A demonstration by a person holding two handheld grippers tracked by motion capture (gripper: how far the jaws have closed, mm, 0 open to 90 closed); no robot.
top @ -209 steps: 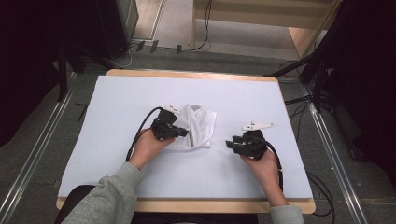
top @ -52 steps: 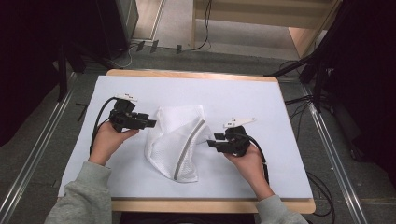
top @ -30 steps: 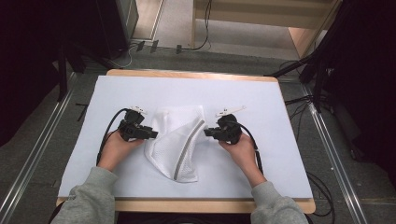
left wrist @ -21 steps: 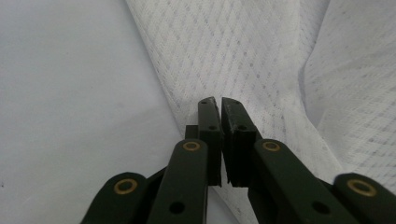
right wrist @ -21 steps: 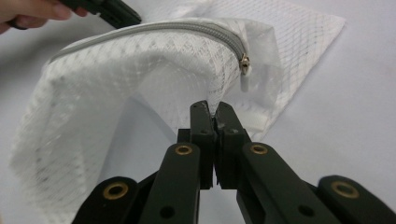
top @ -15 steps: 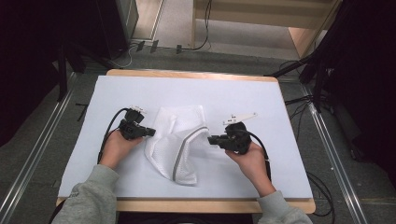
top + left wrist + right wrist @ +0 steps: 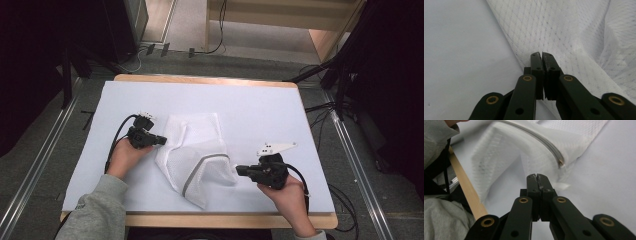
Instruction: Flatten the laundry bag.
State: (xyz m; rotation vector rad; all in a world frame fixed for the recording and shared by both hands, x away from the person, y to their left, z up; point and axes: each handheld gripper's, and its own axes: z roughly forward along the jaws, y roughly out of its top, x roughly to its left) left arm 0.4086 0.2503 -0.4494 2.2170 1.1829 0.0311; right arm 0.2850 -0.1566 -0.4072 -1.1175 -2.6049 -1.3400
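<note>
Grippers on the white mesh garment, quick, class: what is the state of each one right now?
Left gripper: jaws just closed, shut on the edge of the mesh garment.
Right gripper: shut, pinching a bit of the garment's fabric.

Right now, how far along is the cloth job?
Done: the white mesh cloth lies spread on the table. In hand: the right tongs are shut on its right edge, lifting a fold; the left tongs are shut at its left edge, grip unclear. Left: the cloth is rumpled, no neat fold yet.
</note>
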